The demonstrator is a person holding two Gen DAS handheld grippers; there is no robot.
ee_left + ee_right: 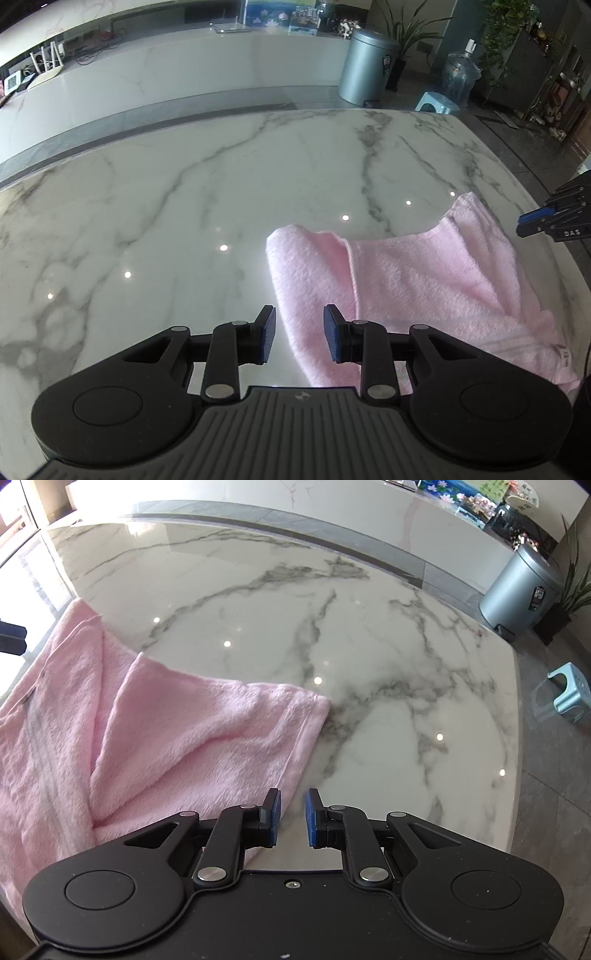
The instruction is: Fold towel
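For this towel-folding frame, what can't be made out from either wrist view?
- Pink towel: its near edge is hidden behind the left claw body in the left wrist view.
- In the right wrist view the towel runs off the left edge, so its full outline is unknown.
- Towel label: print too small to read.
- Right claw: only its tip shows at the left view's right edge.

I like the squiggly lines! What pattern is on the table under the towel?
White marble table with grey veins, clearest in the right wrist view.
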